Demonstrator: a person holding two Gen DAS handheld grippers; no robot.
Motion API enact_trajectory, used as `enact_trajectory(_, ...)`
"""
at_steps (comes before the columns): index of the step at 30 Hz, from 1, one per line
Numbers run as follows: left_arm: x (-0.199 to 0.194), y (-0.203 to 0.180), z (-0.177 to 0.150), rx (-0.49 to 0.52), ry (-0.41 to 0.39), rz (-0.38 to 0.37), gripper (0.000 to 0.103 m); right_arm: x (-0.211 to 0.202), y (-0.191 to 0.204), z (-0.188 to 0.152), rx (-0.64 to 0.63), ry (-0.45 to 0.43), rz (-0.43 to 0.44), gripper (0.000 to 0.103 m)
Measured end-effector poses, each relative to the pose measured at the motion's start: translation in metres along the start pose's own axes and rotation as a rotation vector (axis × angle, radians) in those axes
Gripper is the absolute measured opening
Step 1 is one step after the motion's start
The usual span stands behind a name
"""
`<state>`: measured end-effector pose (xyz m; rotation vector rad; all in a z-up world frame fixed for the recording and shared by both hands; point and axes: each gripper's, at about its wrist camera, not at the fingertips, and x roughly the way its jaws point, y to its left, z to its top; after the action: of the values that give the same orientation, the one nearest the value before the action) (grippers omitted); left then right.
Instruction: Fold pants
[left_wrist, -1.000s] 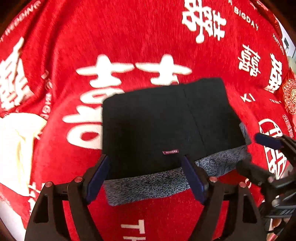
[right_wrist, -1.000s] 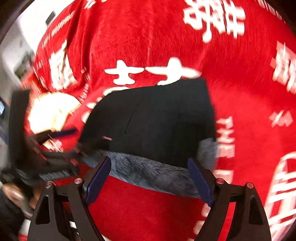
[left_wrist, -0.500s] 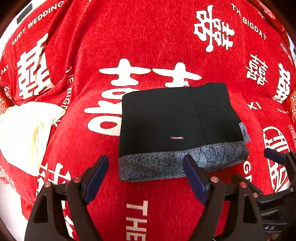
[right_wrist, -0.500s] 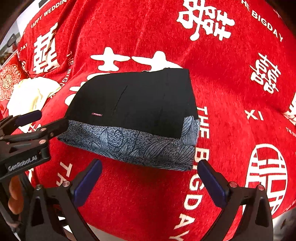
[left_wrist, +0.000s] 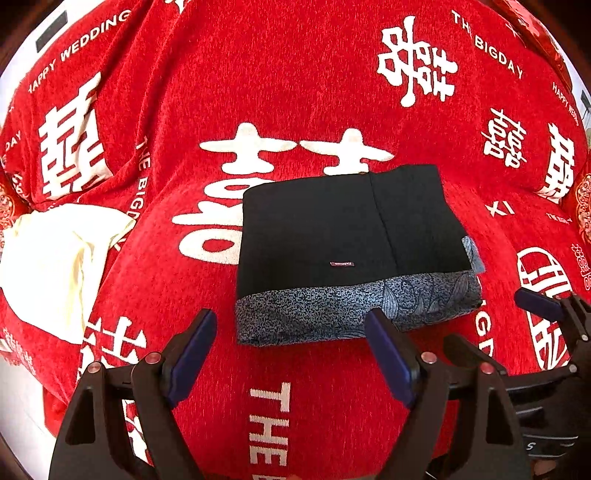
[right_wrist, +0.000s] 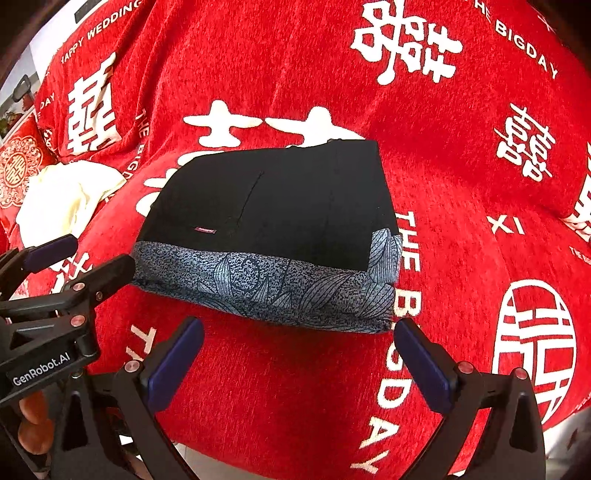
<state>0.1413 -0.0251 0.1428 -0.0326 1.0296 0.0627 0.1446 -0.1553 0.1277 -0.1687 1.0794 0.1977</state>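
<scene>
Underneath, red wedding blanket (left_wrist: 295, 92) with white lettering, folded black pants (left_wrist: 351, 236), cream cloth (left_wrist: 55, 258), left gripper (left_wrist: 291, 343) and right gripper (right_wrist: 299, 350) both spread, empty.

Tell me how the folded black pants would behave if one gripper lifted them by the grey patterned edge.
The folded pants are soft layered cloth, so they would likely sag and unfold. They look light, lying flat on the red blanket. That plush pile may drag against them when pushed.

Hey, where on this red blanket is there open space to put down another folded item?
Open blanket lies right of the folded pants, and a strip between the pants' grey patterned edge and the right gripper. The pants' left is tighter: a cream cloth lies there, and the left gripper hovers nearby.
</scene>
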Motion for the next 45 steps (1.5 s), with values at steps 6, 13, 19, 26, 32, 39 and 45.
enact_trajectory(6, -0.001, 0.000, 0.000, 0.001, 0.003, -0.005, 0.085, -0.001, 0.002, -0.001, -0.007, 0.000, -0.004, 0.103)
enact_trajectory(13, -0.002, -0.001, -0.001, -0.001, 0.003, -0.004, 0.085, 0.000, 0.002, -0.002, -0.004, 0.008, -0.010, 0.103)
enact_trajectory(19, -0.002, -0.002, -0.001, 0.000, 0.005, 0.002, 0.085, 0.000, 0.002, -0.003, -0.003, 0.008, -0.010, 0.103)
enact_trajectory(26, 0.000, -0.003, 0.000, -0.005, 0.014, -0.001, 0.085, 0.002, 0.002, -0.002, -0.007, 0.015, -0.010, 0.103)
enact_trajectory(32, 0.002, -0.003, 0.000, -0.003, 0.018, -0.001, 0.085, 0.004, 0.001, -0.002, -0.006, 0.019, -0.007, 0.103)
enact_trajectory(39, 0.005, -0.005, 0.000, -0.003, 0.028, -0.006, 0.085, 0.007, 0.000, -0.002, -0.003, 0.025, -0.007, 0.103)
enact_trajectory(45, 0.008, -0.006, 0.000, -0.001, 0.036, -0.007, 0.085, 0.009, -0.001, -0.002, 0.001, 0.027, -0.005, 0.103)
